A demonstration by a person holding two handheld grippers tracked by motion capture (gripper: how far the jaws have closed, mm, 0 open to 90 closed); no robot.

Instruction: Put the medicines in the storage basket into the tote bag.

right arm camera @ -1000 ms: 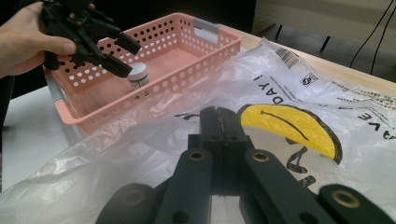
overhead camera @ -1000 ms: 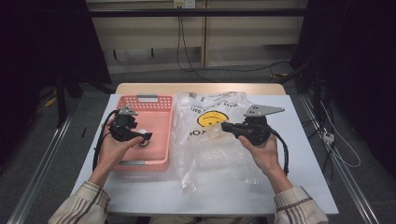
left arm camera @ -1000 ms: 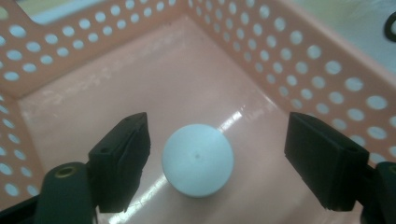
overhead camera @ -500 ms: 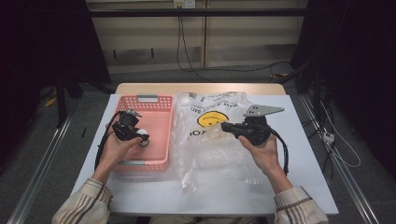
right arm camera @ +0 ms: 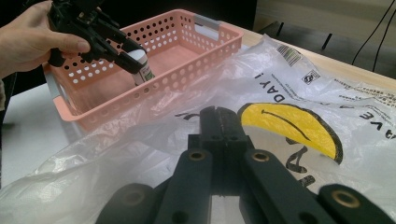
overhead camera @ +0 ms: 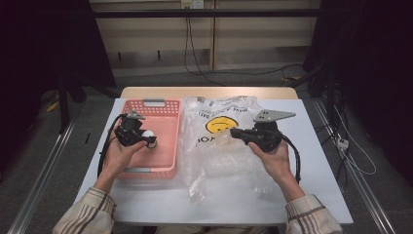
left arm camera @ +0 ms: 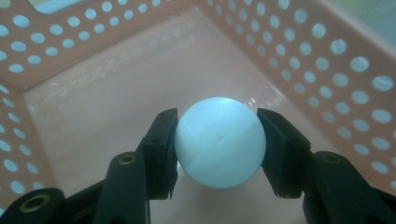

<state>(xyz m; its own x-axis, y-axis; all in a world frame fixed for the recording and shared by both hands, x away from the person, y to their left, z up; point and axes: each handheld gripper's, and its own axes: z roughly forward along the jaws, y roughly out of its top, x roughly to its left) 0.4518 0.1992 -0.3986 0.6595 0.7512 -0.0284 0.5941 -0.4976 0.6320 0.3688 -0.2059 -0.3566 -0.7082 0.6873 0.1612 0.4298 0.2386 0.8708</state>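
Note:
A white ball (left arm camera: 219, 142) sits between the jaws of my left gripper (left arm camera: 217, 140), which is shut on it. In the high view this left gripper (overhead camera: 148, 137) holds the ball (overhead camera: 147, 133) just above the floor of the pink perforated basket (overhead camera: 146, 170), near its left wall. My right gripper (overhead camera: 233, 132) hovers over a clear plastic bag (overhead camera: 219, 161) printed with a yellow smiley face. In the right gripper view its jaws (right arm camera: 217, 112) are pressed together just over the crumpled bag (right arm camera: 327, 93). I cannot tell whether any film is pinched between them.
The basket (right arm camera: 93, 116) and bag lie side by side on a white table (overhead camera: 316, 185) with a wooden strip along its far edge. Black cables trail from both grippers toward the person's wrists. Bare tabletop lies right of the bag and along the near edge.
My left gripper has shifted slightly to the right, farther over the basket, with the ball still in it. The right gripper has stayed put.

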